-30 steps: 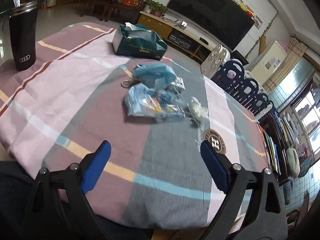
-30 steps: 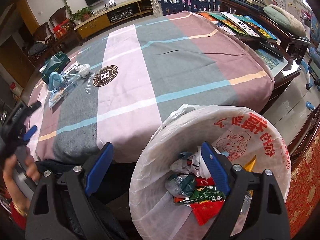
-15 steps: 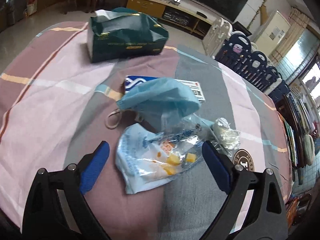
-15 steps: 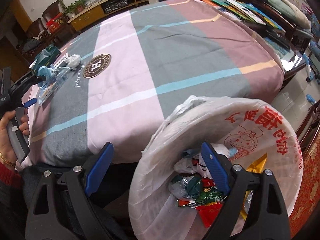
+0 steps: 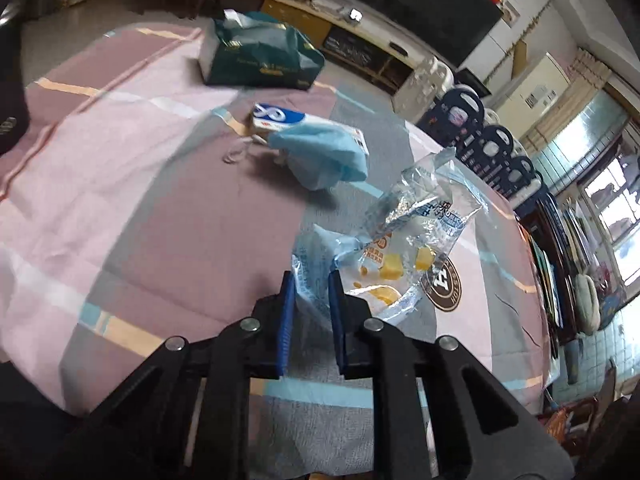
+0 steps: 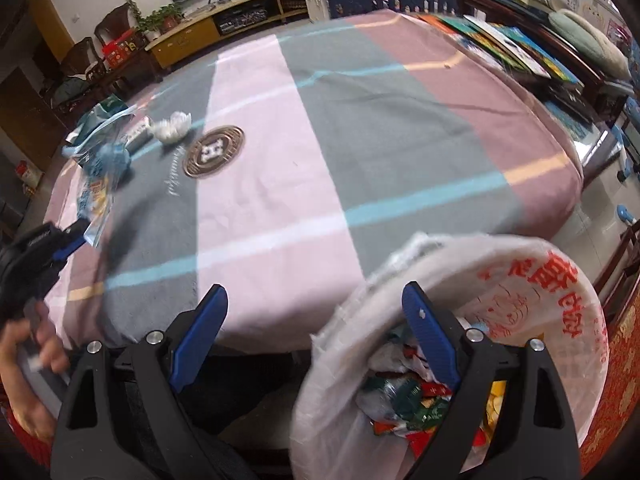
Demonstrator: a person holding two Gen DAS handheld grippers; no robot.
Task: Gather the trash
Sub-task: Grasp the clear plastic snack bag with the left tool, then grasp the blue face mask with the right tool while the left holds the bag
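Observation:
A clear plastic snack wrapper (image 5: 404,248) with yellow bits inside hangs crumpled above the striped tablecloth (image 5: 168,216). My left gripper (image 5: 311,278) has its jaws closing, and the blue pads pinch the wrapper's near edge. From the right wrist view the same wrapper (image 6: 96,196) dangles from the left gripper (image 6: 76,236) at the table's left side. My right gripper (image 6: 316,300) stands open and empty over the rim of a bin lined with a white bag (image 6: 520,280), which holds several wrappers (image 6: 404,396).
A blue face mask (image 5: 324,152) lies on a small blue-and-white box (image 5: 276,118). Behind them sits a green tissue pack (image 5: 256,60). A crumpled white wrapper (image 6: 170,128) rests near the round logo (image 6: 214,150). A hand (image 6: 24,360) holds the left gripper's handle.
My left gripper has shut on the snack wrapper and lifted it off the cloth, away from the mask. The right gripper stayed open and drifted slightly by the bin.

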